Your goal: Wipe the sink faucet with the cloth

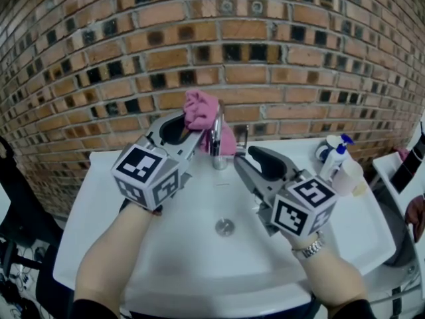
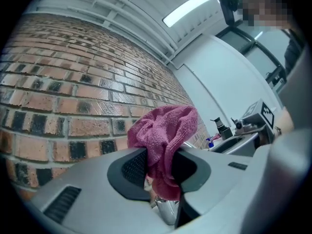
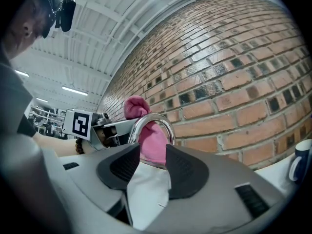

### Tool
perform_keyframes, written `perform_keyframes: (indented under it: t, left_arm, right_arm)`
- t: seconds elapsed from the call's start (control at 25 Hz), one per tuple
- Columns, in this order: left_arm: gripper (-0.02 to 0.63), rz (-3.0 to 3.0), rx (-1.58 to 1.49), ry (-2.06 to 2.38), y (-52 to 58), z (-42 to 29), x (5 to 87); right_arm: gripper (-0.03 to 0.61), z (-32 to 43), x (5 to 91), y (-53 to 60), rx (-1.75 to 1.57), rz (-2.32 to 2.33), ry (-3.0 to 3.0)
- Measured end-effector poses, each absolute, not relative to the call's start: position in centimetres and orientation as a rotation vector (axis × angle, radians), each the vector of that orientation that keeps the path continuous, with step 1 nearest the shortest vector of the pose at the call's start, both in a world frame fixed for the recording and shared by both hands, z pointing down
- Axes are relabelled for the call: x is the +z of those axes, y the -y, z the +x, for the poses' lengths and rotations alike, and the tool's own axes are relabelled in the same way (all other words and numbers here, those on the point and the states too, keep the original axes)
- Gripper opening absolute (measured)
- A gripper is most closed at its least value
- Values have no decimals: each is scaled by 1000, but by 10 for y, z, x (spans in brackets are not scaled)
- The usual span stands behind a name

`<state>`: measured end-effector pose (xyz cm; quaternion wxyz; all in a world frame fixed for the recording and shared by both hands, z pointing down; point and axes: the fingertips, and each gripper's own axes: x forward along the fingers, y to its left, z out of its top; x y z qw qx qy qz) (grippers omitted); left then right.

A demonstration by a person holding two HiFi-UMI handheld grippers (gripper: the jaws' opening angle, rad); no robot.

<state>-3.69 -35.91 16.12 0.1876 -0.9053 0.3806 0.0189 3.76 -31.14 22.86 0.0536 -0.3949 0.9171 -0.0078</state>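
A pink cloth [image 1: 201, 109] is bunched over the top of the chrome faucet [image 1: 216, 143] at the back of the white sink [image 1: 166, 258]. My left gripper [image 1: 198, 133] is shut on the cloth [image 2: 165, 128], holding it against the faucet's left side, and a bit of chrome spout [image 2: 168, 211] shows below the jaws of the left gripper [image 2: 161, 167]. My right gripper [image 1: 238, 157] stands open just right of the faucet's base with nothing between its jaws. From the right gripper [image 3: 148, 156], the faucet's arch [image 3: 151, 118] shows ahead with the cloth [image 3: 136, 106] draped behind it.
A brick wall [image 1: 279, 58] runs close behind the sink. A spray bottle [image 1: 337, 159] and a pale cup [image 1: 350, 176] stand on the sink's back right corner. The drain [image 1: 224, 227] is at the basin's middle. A dark mug [image 3: 300, 165] stands at right.
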Motion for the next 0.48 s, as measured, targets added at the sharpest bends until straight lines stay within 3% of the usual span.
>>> perform_keyframes:
  t: [0.48]
  left_arm:
    - [95,-2529,10,-1155,395,-30,151]
  right_arm:
    - [176,37,230,312,-30,-1182,-2795]
